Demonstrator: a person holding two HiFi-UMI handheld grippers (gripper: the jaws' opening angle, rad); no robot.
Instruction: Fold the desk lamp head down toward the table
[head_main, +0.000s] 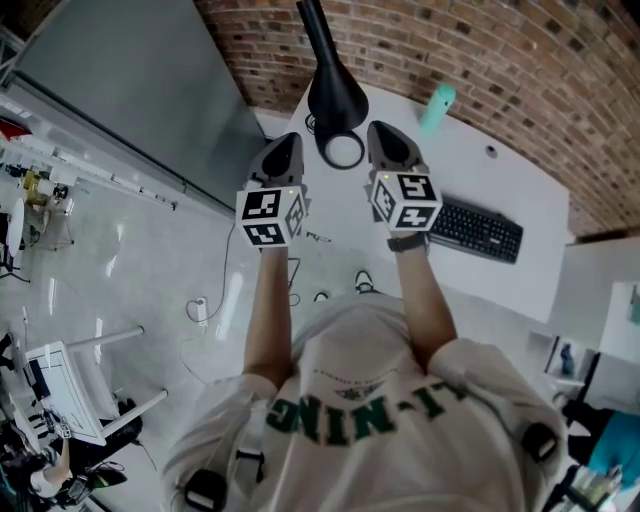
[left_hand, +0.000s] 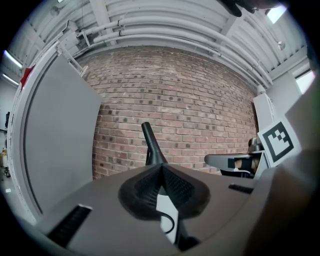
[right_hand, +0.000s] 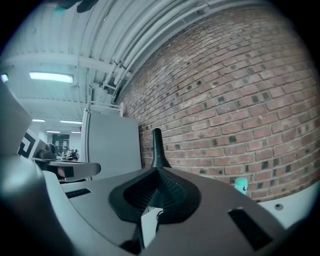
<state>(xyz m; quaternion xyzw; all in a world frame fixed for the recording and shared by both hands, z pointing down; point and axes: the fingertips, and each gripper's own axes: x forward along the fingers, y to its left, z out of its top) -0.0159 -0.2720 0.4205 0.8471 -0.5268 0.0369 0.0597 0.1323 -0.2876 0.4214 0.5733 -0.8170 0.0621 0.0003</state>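
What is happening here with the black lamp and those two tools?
A person holds a gripper in each hand, up at the black desk lamp head above the white table. The left gripper and the right gripper sit one on each side of the head. Both have shut jaws with nothing between them, so the lamp is not gripped.

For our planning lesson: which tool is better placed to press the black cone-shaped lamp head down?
Probably the right tool, narrowly. Both shut tools flank the black cone-shaped lamp head, but the right gripper view shows the lamp's black stem straight over its jaws; the left tool sees it slightly off-line.
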